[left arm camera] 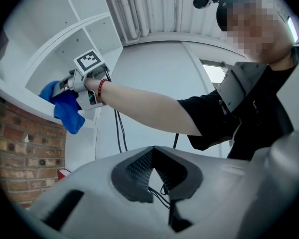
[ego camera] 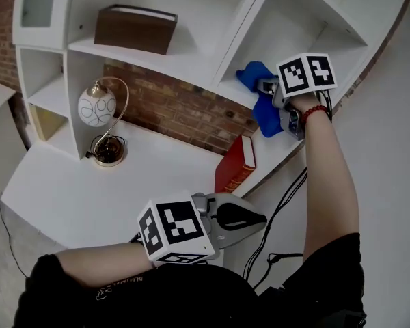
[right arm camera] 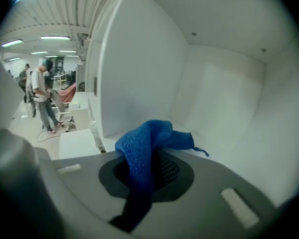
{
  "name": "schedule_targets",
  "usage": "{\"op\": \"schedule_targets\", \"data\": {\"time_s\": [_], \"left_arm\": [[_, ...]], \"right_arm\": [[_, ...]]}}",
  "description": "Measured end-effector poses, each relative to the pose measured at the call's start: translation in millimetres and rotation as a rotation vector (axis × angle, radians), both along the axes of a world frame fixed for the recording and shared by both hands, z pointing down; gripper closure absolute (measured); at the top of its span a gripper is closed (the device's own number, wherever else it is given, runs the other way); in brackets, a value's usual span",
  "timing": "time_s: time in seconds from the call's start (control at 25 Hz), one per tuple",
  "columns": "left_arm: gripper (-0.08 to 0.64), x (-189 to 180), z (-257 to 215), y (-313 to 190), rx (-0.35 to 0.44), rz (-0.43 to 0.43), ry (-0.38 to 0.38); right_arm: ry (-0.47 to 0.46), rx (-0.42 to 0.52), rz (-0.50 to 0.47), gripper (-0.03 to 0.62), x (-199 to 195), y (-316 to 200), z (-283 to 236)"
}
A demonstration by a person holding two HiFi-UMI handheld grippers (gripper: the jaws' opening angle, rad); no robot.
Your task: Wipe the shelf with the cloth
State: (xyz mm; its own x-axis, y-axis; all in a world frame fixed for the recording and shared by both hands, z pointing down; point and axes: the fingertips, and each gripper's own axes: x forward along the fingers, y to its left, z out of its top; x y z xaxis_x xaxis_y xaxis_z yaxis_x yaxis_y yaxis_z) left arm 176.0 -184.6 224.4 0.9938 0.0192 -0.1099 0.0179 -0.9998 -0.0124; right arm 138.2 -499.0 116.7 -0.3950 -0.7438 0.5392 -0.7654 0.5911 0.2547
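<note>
A blue cloth [ego camera: 258,100] lies bunched on the lip of a white shelf compartment [ego camera: 307,29] at the upper right, with one end hanging over the edge. My right gripper [ego camera: 272,89] is shut on the cloth just inside that compartment. In the right gripper view the cloth [right arm camera: 145,142] rises in a fold from between the jaws of that gripper [right arm camera: 153,159], above the shelf floor [right arm camera: 229,156]. My left gripper [ego camera: 257,219] hangs low, near the desk's front edge, shut and holding nothing. From the left gripper view the cloth [left arm camera: 66,109] and the right gripper [left arm camera: 74,82] show far off.
A red book [ego camera: 236,161] leans on the desk under the cloth. A globe lamp [ego camera: 98,106] stands on the desk at the left. A brown box [ego camera: 135,27] sits on an upper shelf. Cables [ego camera: 281,210] hang at the right of the desk. People stand far off in the room [right arm camera: 40,96].
</note>
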Motion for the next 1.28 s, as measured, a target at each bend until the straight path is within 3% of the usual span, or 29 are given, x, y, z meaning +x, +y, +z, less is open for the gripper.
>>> {"op": "schedule_targets", "data": {"time_s": [0.16,0.32,0.48,0.68,0.92,1.28], "left_arm": [[0.561,0.2,-4.3,3.2,-0.021,0.03,0.035],[0.561,0.6,-7.1,0.3,-0.014,0.018,0.059],[0.561,-2.0,-7.8,-8.1,-0.026,0.008,0.08],[0.561,4.0,-11.0,-16.7,0.01,-0.008,0.119],[0.561,15.9,-6.1,-20.0,-0.037,0.018,0.098],[0.561,28.0,-1.9,-22.9,-0.04,0.022,0.083]], "right_arm": [[0.008,0.034,-0.185,0.557,-51.4,13.6,-3.2],[0.125,0.052,-0.25,0.555,-65.1,16.4,6.8],[0.128,0.055,-0.3,0.557,-71.3,14.1,14.1],[0.114,0.017,-0.253,0.557,-67.8,8.9,16.5],[0.091,-0.033,-0.151,0.557,-56.5,2.9,16.9],[0.059,-0.06,-0.125,0.557,-32.3,3.0,15.9]]}}
